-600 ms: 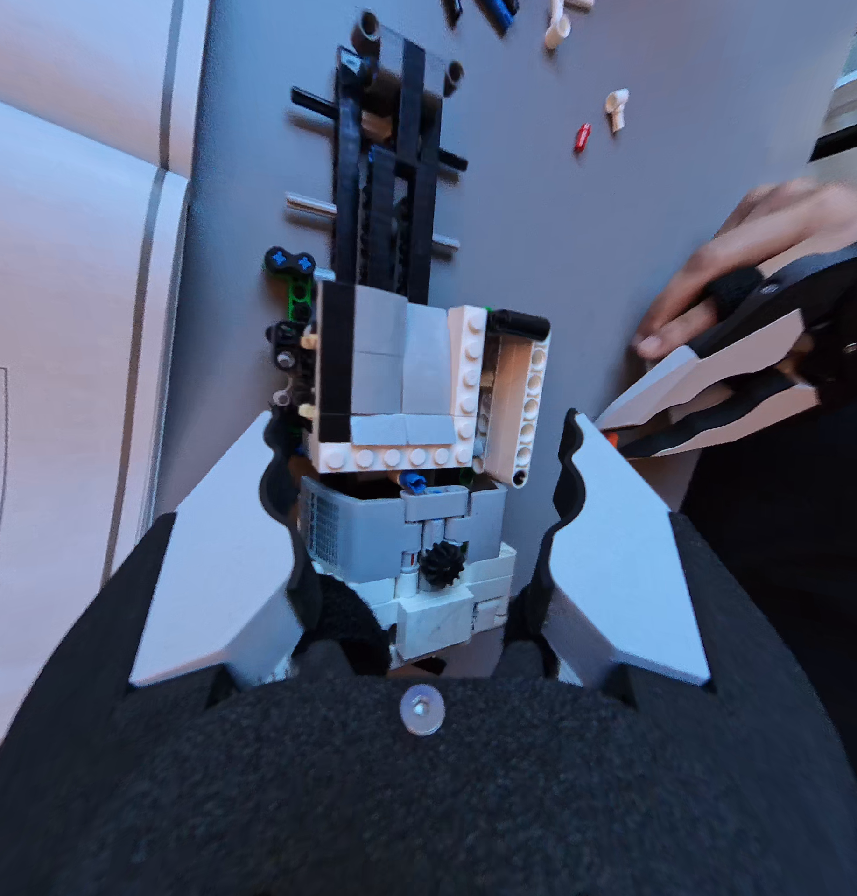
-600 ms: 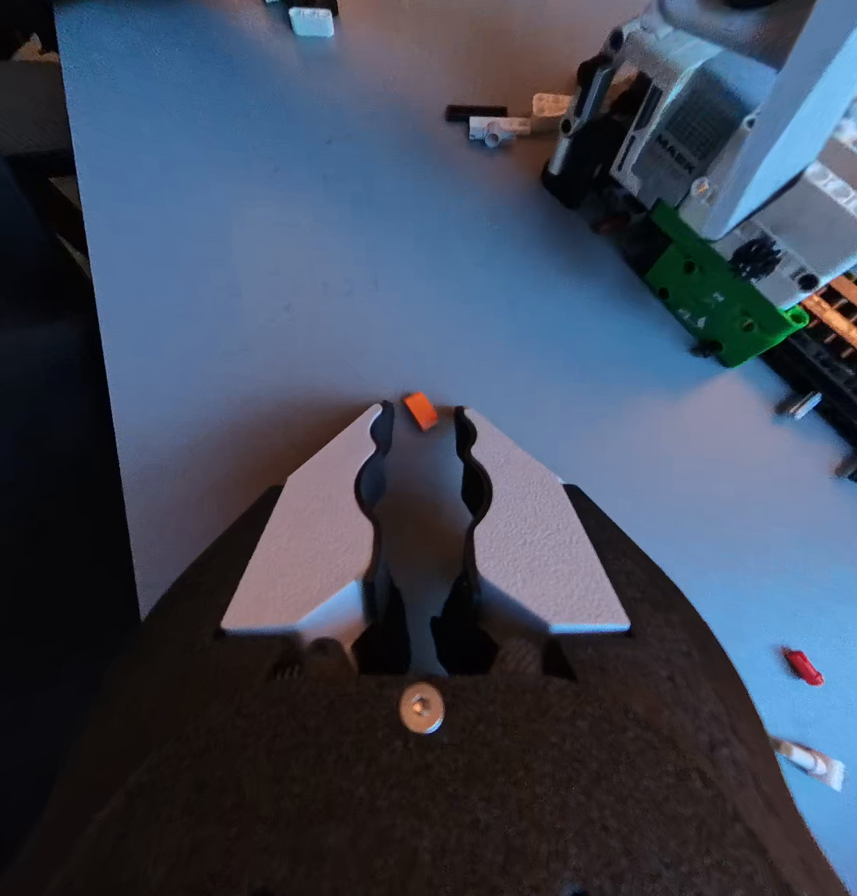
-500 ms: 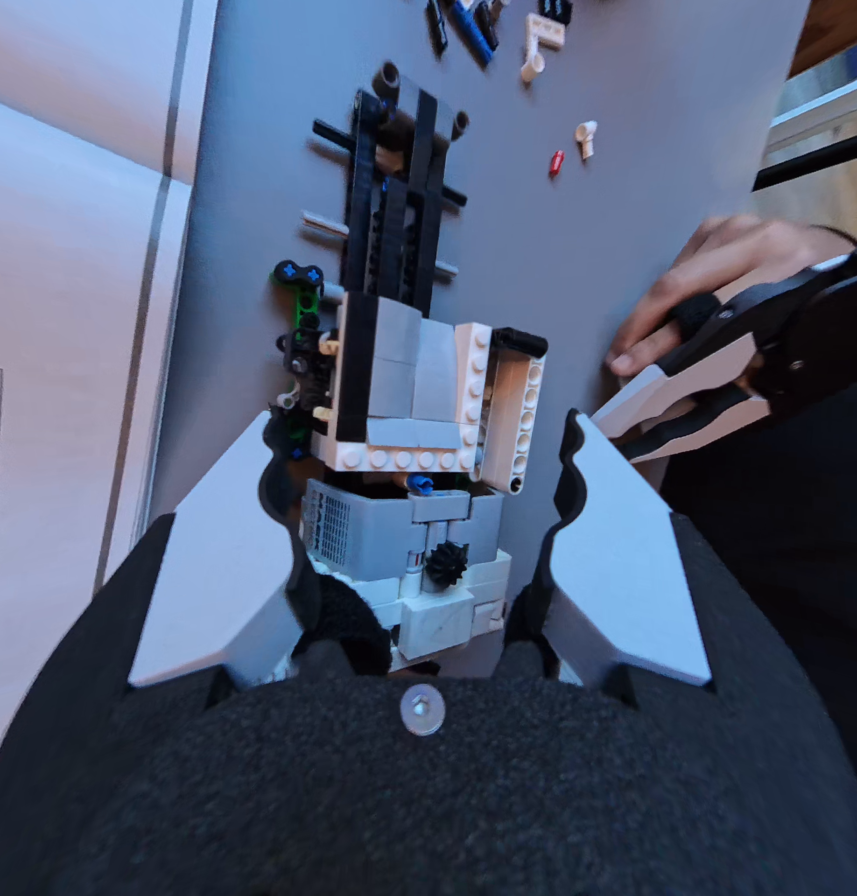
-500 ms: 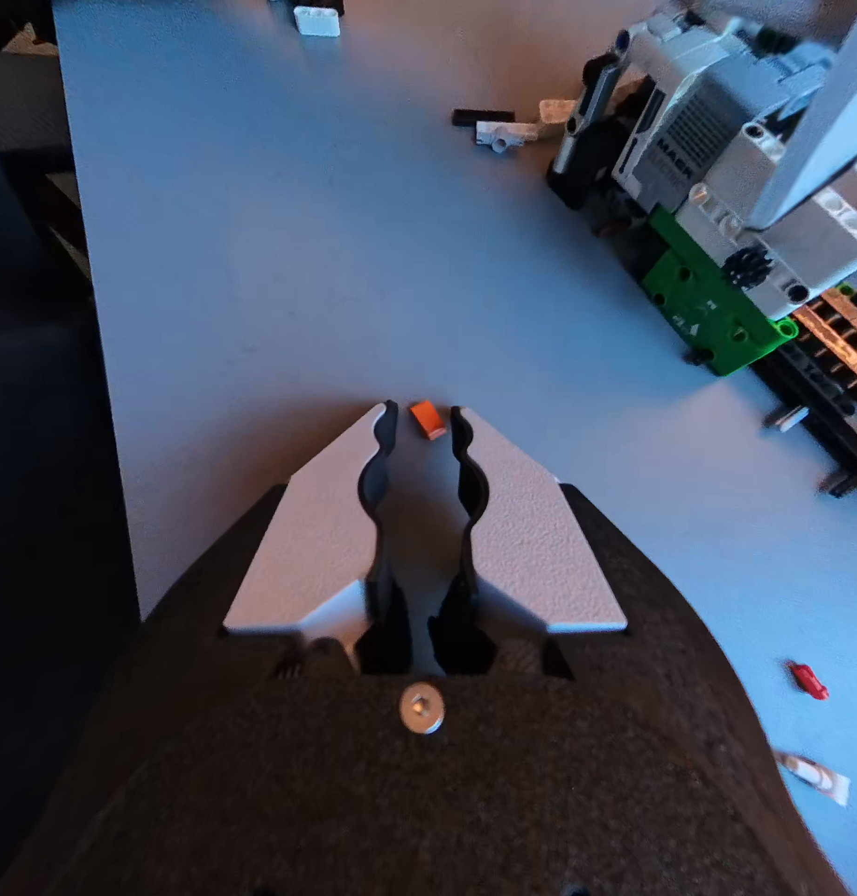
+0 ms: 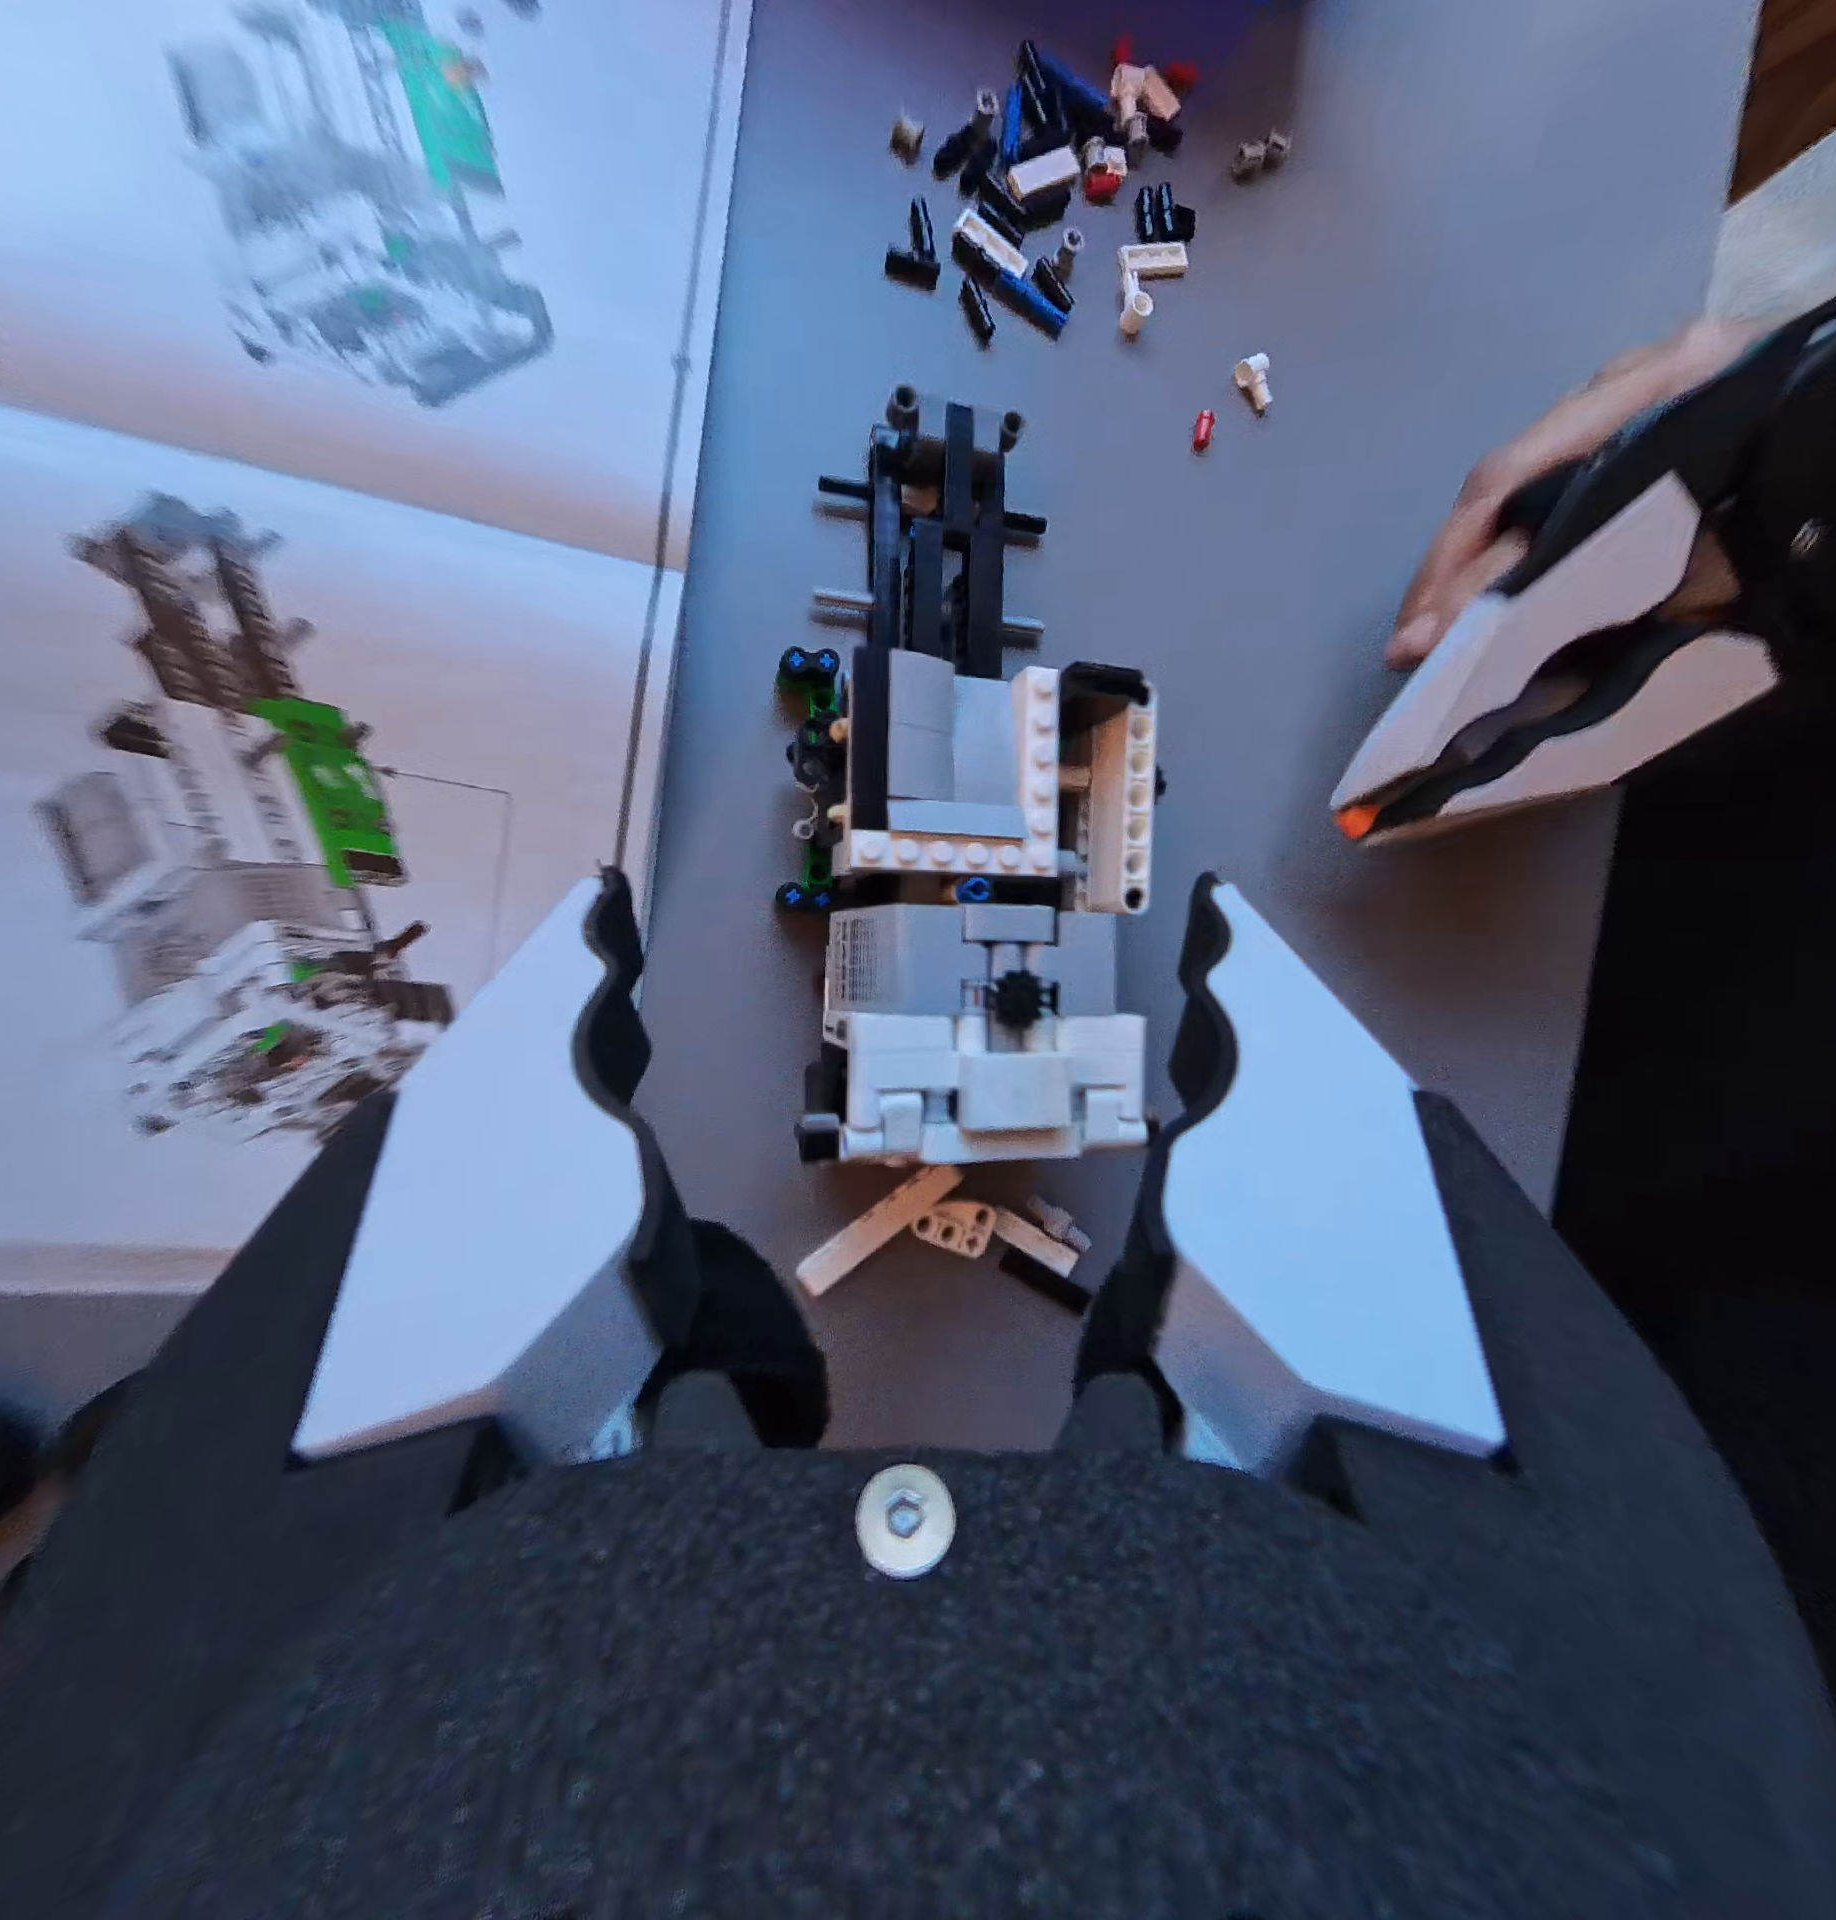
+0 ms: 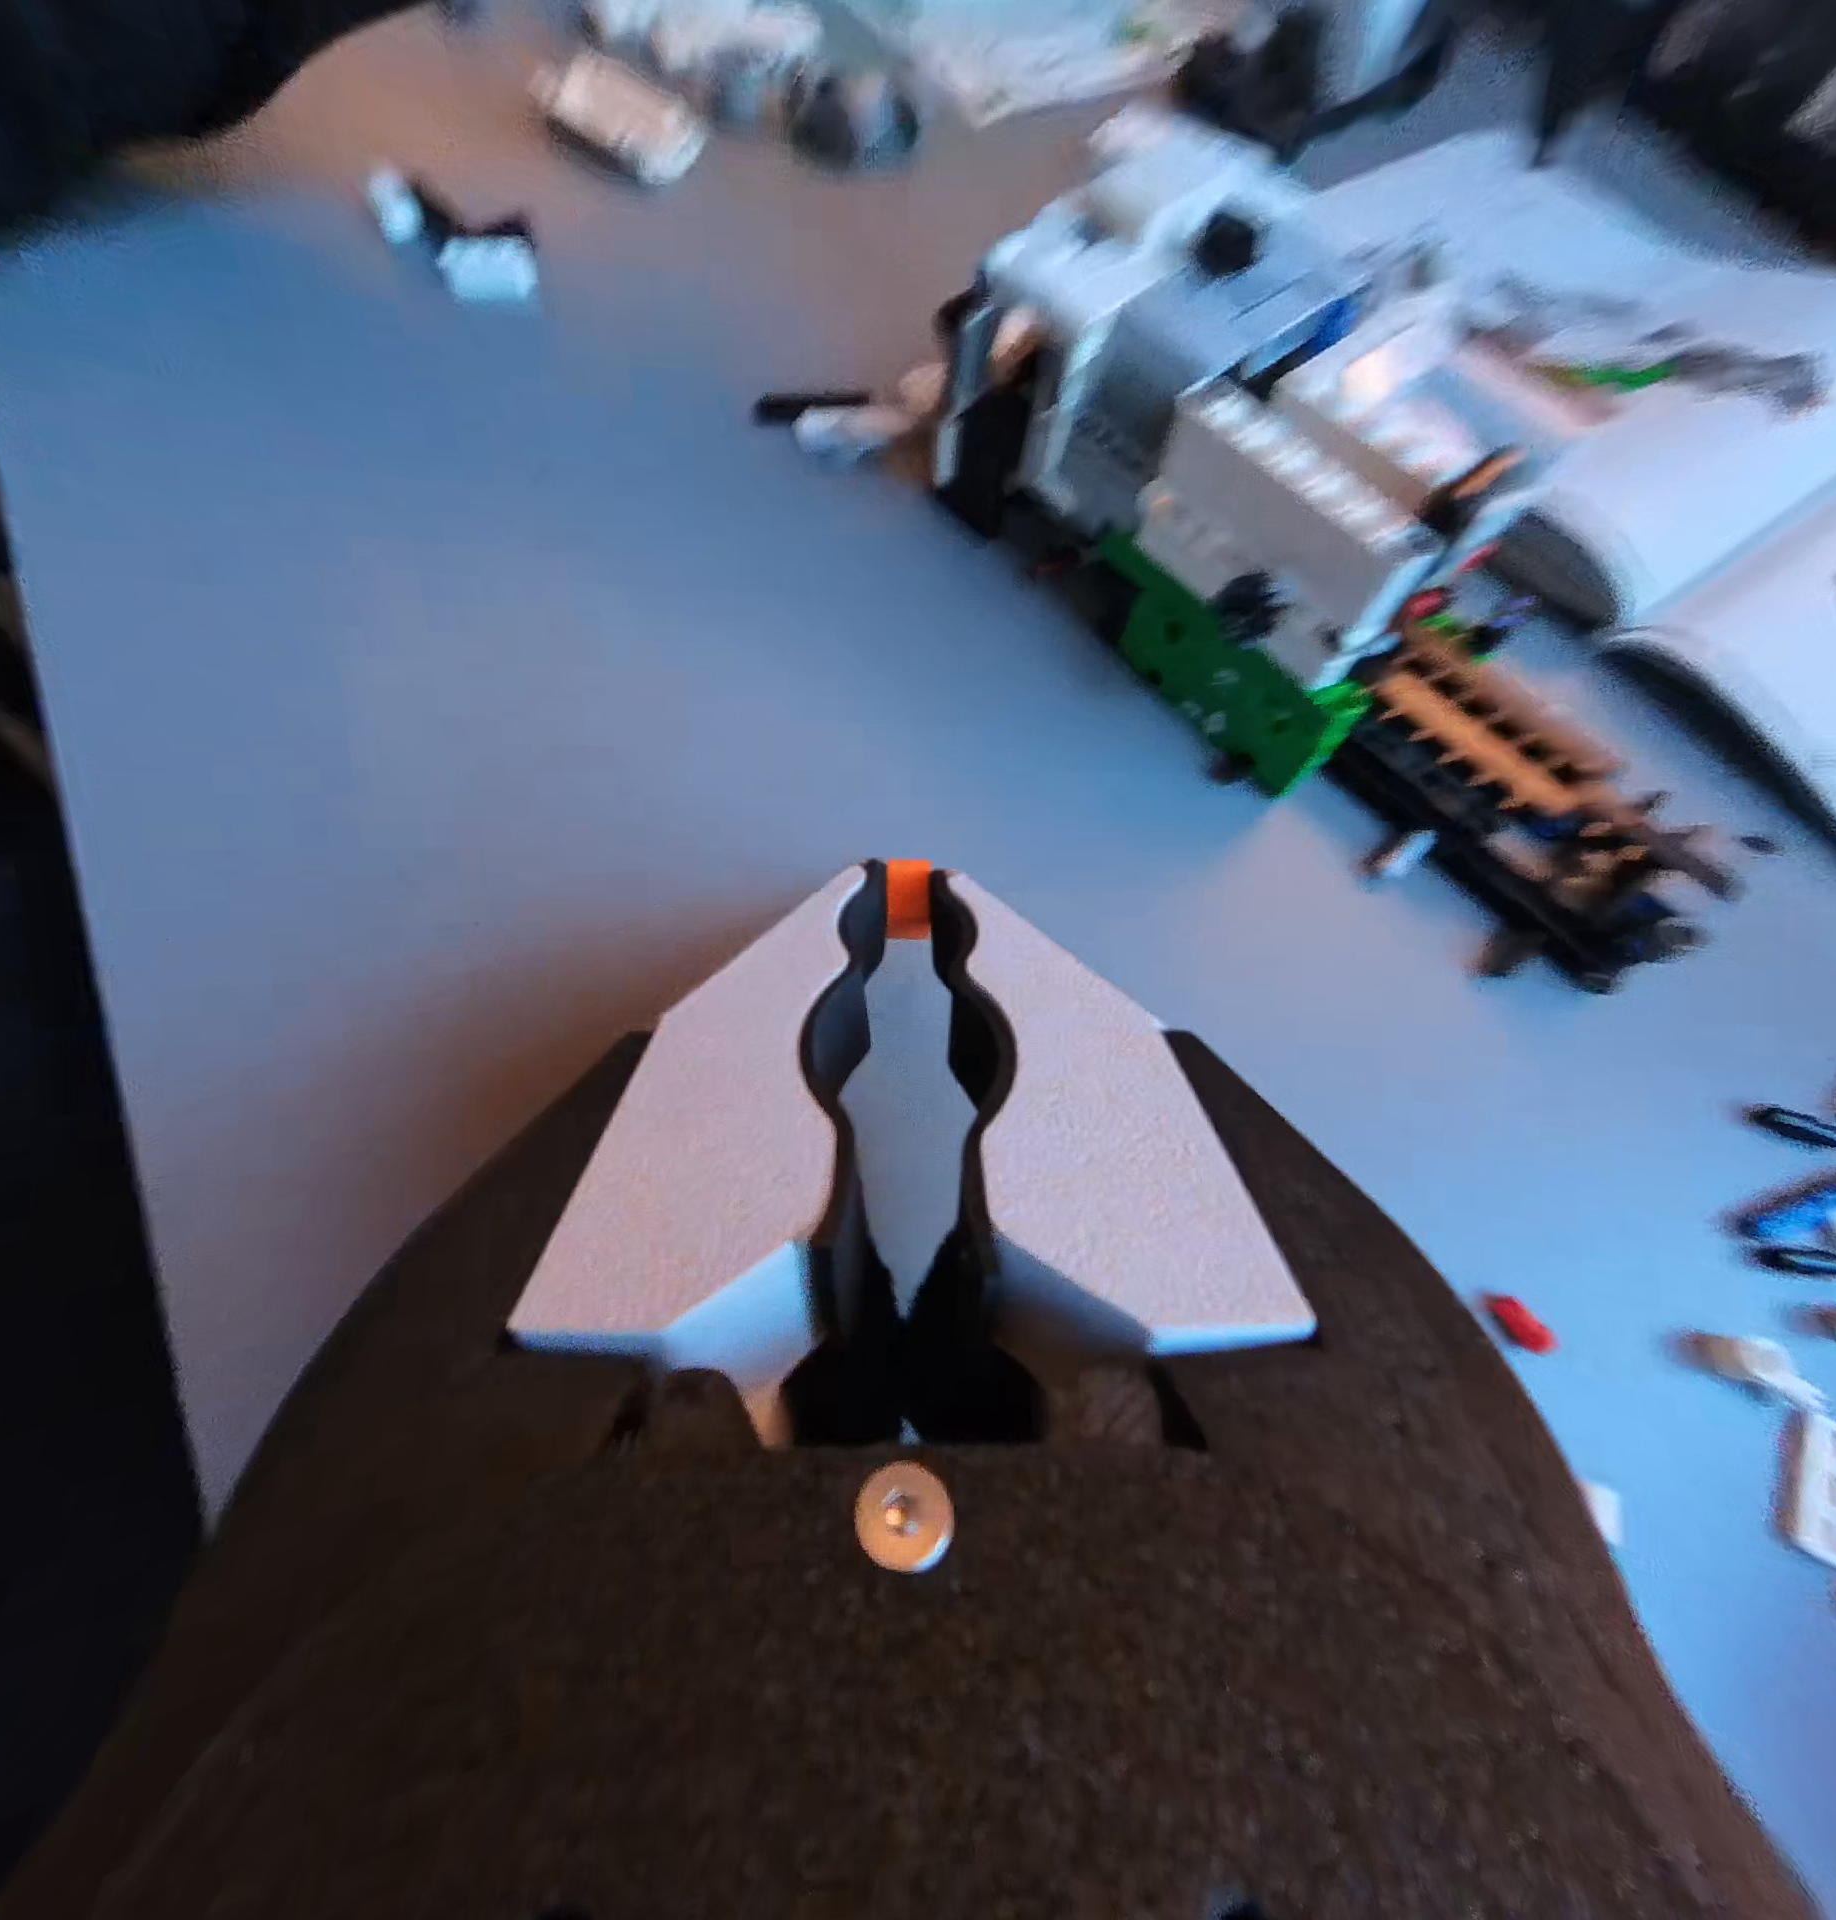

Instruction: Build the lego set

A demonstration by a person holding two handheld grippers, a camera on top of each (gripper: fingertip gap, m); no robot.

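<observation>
Between its fingertips, the right gripper [image 6: 906, 883] apparently pinches an orange piece [image 6: 907, 900].

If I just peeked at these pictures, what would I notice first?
Probably the half-built lego truck, white, grey and black, lying on the grey table straight ahead of the wide-open left gripper. Next, the tiny orange piece pinched in the tips of the right gripper. A pile of loose pieces sits beyond the truck.

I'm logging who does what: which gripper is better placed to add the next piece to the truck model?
Probably the right gripper: it is shut on the small orange piece. The left gripper hangs open and empty above the truck model.
</observation>
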